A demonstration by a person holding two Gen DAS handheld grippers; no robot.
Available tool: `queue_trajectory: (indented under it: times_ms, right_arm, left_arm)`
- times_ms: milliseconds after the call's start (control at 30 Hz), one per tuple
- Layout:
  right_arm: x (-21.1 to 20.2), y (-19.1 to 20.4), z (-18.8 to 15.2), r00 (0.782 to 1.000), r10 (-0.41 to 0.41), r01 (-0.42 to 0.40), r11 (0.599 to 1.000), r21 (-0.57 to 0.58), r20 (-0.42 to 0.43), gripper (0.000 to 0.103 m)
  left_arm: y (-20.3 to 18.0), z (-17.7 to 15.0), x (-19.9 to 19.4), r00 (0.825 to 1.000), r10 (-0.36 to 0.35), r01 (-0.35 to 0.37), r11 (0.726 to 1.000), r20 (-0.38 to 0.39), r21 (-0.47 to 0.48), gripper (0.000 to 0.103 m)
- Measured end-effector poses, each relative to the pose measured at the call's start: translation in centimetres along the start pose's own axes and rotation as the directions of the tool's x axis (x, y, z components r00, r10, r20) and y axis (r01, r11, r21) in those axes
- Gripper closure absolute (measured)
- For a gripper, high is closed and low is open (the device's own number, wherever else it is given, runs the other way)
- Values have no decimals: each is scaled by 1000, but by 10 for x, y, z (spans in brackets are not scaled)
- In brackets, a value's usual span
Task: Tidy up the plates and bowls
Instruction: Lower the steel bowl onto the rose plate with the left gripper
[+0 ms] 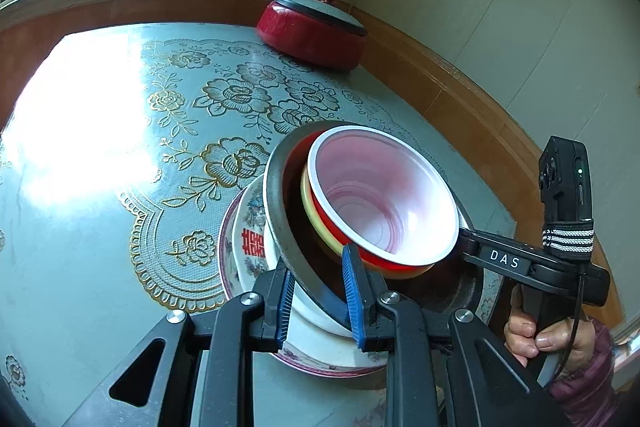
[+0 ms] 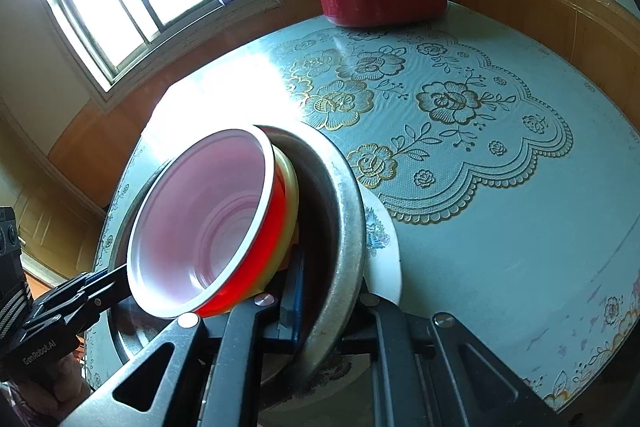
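A stack of dishes fills both views. A red bowl (image 1: 380, 195) with a white inside sits in a yellow bowl (image 1: 316, 223), and both tilt inside a wide metal bowl (image 1: 276, 195). Under these are a white bowl (image 1: 316, 323) and a flowered plate (image 1: 248, 243) with a red character. My left gripper (image 1: 320, 295) is shut on the near rim, its blue pads pinching the metal bowl's edge and the white bowl's wall. My right gripper (image 2: 332, 299) is shut on the metal bowl's (image 2: 340, 211) opposite rim, one pad inside. Each gripper appears in the other's view, the right gripper (image 1: 466, 241) and the left gripper (image 2: 116, 279).
A round table (image 1: 100, 195) carries a blue-grey cloth with gold flowers. A red pot (image 1: 312, 27) with a grey lid stands at its far edge by the wall. A window is at the back left. A hand (image 1: 536, 339) holds the right gripper's handle.
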State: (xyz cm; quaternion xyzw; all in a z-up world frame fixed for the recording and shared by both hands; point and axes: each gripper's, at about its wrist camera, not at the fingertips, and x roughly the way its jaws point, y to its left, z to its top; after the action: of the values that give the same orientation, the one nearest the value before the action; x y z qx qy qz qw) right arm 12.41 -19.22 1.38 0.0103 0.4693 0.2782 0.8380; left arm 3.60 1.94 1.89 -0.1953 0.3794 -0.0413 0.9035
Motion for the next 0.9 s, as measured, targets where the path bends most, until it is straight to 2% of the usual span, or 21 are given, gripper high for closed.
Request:
queue_trajectory:
  times_ms: [267, 333, 533, 667, 767, 900]
  right_arm:
    - [8, 4, -10, 999, -45, 45, 999, 3, -19, 91]
    - [9, 2, -10, 998, -51, 51, 999, 10, -27, 87]
    - [6, -1, -15, 999, -18, 20, 999, 47, -34, 83]
    - [1, -2, -16, 1000, -9, 11, 998, 60, -19, 81]
    - [-5, -6, -19, 1000, -24, 24, 997, 76, -6, 75]
    - [-15, -16, -21, 999, 8, -11, 993, 117, 31, 75]
  left_arm:
    - [11, -4, 6, 999, -35, 35, 999, -34, 6, 79]
    - [10, -4, 7, 999, -40, 40, 999, -36, 11, 79]
    - [14, -3, 13, 997, -55, 56, 998, -48, 5, 76]
    - [12, -6, 9, 998, -38, 38, 999, -45, 15, 75]
    - [8, -8, 9, 999, -19, 21, 999, -47, 34, 76]
    - [6, -11, 9, 999, 0, 2, 999, -44, 52, 75]
